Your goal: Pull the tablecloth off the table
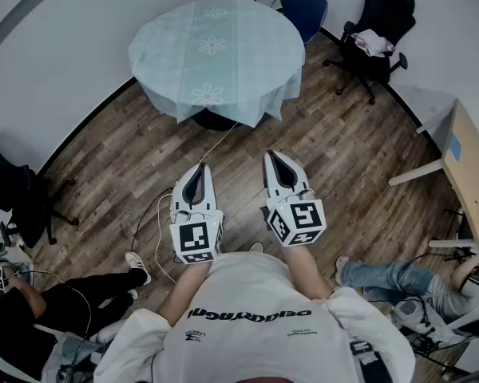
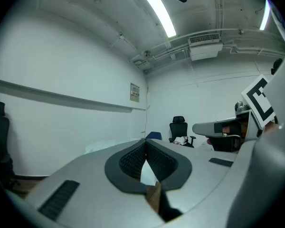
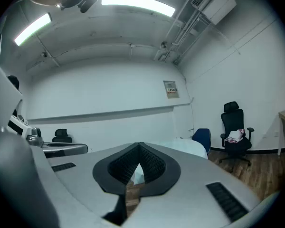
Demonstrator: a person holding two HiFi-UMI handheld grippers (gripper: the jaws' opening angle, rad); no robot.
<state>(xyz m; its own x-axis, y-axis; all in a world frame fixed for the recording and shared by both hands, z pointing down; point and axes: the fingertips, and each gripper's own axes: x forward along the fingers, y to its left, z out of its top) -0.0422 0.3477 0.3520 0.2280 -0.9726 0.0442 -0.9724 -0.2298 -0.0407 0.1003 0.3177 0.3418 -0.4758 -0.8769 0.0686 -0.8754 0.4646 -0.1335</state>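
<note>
A round table draped in a pale green tablecloth (image 1: 215, 50) with white flower prints stands at the far side of the room. Its cloth hangs over the edge all round. My left gripper (image 1: 199, 168) and right gripper (image 1: 277, 157) are held side by side over the wood floor, well short of the table, tips pointing toward it. Both are shut with nothing between the jaws. In the left gripper view the tablecloth (image 2: 104, 145) shows faintly past my left gripper (image 2: 145, 141). The right gripper view shows my right gripper (image 3: 140, 146) with the tablecloth (image 3: 187, 147) beyond it.
A blue chair (image 1: 303, 8) stands behind the table and a black office chair (image 1: 375, 34) with clothes on it at the back right. A wooden desk (image 1: 471, 170) is at the right. People sit at the lower left and lower right. A cable (image 1: 164, 222) lies on the floor.
</note>
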